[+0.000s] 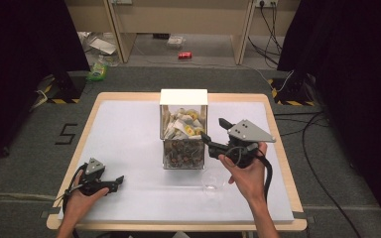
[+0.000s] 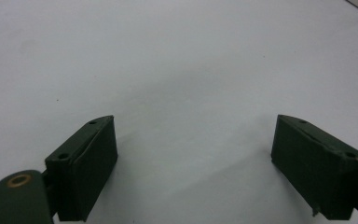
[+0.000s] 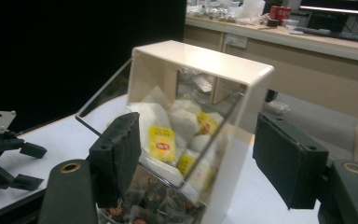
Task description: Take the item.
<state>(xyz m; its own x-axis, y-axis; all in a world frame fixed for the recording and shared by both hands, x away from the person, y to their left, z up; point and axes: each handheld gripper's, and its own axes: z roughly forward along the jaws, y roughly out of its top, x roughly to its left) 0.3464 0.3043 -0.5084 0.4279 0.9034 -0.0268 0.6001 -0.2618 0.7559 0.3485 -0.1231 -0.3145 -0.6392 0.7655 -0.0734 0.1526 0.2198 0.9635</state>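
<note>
White matte table (image 1: 129, 144), clear boxy dispenser (image 1: 184, 130)

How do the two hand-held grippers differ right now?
The left gripper sits low by the table, over bare surface; the right gripper is raised beside the clear box of tea bags. The left points sideways, the right toward the box. Both have open, empty jaws.

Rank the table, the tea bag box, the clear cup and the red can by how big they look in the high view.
1. Table: largest by far.
2. Tea bag box.
3. Clear cup, faint against the tabletop.
4. Red can, on the floor far behind the table, so distance may make it look smaller than it is.
</note>
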